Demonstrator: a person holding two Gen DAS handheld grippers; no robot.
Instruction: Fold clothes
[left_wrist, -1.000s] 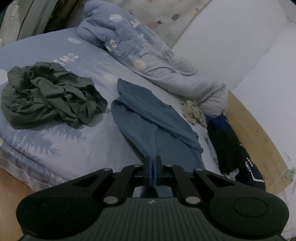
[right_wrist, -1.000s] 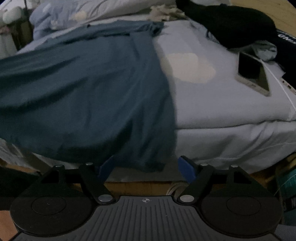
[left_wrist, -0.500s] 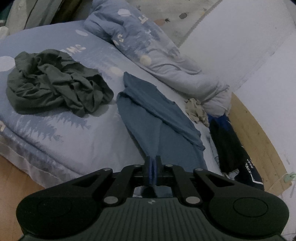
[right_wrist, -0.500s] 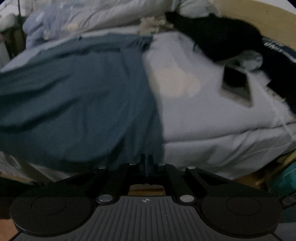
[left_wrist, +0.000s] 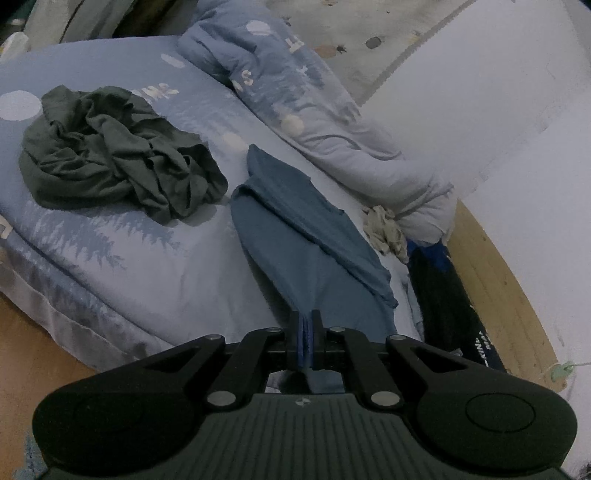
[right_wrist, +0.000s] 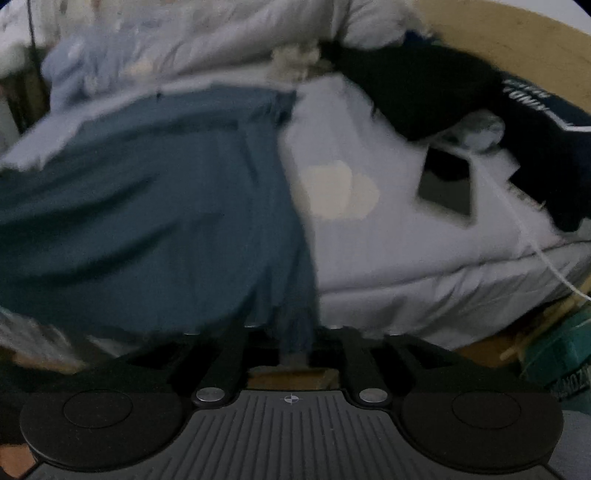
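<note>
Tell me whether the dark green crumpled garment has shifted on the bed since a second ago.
No. The dark green garment sits beside the same white dot and lettering on the bedspread; only the camera view has shifted slightly.

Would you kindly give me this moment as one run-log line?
left gripper: shut on blue shirt | right gripper: opening, blue shirt hem between jaws | grey garment: crumpled, untouched

Blue shirt (left_wrist: 295, 236), plain, slate-toned. Crumpled garment (left_wrist: 114, 155) dark olive-grey. Bedsheet (left_wrist: 110, 251) pale blue, printed with darker tree silhouettes and white dots. Duvet (left_wrist: 306, 99) light blue, white letters. Small rag (left_wrist: 386, 230) beige. Black garment (right_wrist: 417, 92) with white lettering.
</note>
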